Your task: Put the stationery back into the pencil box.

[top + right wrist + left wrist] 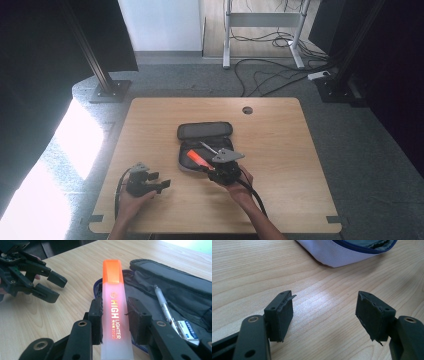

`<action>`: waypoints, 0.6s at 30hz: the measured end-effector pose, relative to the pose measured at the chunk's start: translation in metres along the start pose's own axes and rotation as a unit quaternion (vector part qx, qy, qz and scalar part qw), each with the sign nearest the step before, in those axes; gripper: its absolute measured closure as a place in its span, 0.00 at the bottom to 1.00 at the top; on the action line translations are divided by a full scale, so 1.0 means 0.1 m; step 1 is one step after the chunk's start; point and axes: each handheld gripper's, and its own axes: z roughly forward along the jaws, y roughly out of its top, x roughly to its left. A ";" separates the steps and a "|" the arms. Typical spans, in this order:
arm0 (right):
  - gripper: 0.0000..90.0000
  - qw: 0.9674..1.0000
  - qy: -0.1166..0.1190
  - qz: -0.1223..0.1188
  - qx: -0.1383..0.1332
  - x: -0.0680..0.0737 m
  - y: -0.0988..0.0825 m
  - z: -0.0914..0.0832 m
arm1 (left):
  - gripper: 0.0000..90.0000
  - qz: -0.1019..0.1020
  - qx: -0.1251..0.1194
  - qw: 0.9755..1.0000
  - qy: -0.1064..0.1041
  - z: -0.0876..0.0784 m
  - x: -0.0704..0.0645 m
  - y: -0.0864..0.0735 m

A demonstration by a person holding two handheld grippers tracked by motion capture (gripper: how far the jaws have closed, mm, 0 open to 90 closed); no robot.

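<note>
A: One table (280, 165), one open pencil case (205, 131), two grippers. Report status.

B: The case lies unzipped near the table centre, lid folded back. The right gripper (115, 315) clamps one orange highlighter (113, 315) at mid-body, cap pointing away, at the case's near edge. Whether it is going in or coming out cannot be told.

A: Left side?

B: The left gripper (324, 315) rests low over bare wood beside the case, jaws wide apart, nothing between them.

A: Contents count?

B: One pen (163, 305) and one eraser (187, 331) lie inside. Judged about midway: the highlighter is not yet set down, and the case is not yet zipped.
</note>
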 end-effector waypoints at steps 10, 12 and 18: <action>0.73 1.000 -0.004 0.004 0.003 -0.09 0.05 0.06 | 0.34 0.001 -0.001 1.000 0.001 -0.01 0.01 0.00; 0.73 1.000 -0.003 0.005 0.003 -0.11 0.05 0.08 | 0.34 0.002 0.000 1.000 0.001 -0.01 0.01 0.00; 0.73 1.000 -0.003 0.009 0.009 -0.14 0.06 0.15 | 0.34 0.001 0.001 1.000 0.001 0.00 0.00 0.00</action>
